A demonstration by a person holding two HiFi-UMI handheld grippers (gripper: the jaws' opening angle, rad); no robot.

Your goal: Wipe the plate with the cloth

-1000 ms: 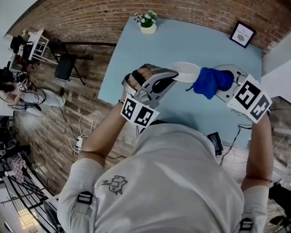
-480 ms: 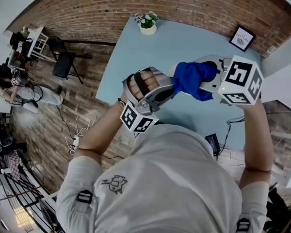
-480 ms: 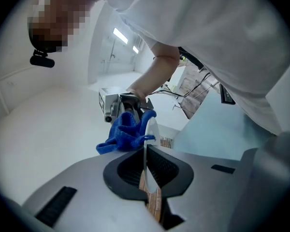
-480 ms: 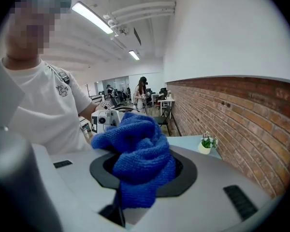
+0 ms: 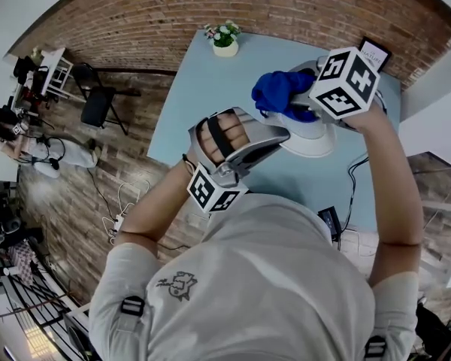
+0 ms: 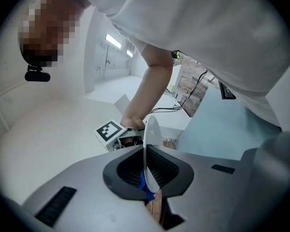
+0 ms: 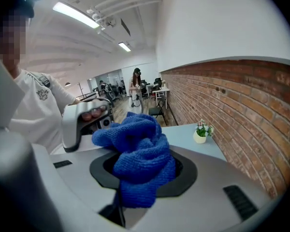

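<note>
In the head view my left gripper is shut on the rim of a white plate, held above the light blue table. The left gripper view shows the plate edge-on, pinched between the jaws of my left gripper. My right gripper is shut on a bunched blue cloth, which sits over the plate's far side. In the right gripper view the cloth fills the jaws of my right gripper and hides the fingertips.
A small white pot of flowers stands at the table's far left corner, and a framed picture at the far right. A dark device and cables lie near the table's near edge. A black chair stands on the floor to the left.
My right gripper swung the blue cloth from the plate's right side up and left, over the plate. My left gripper rolled and lifted the plate a little, still holding it.
</note>
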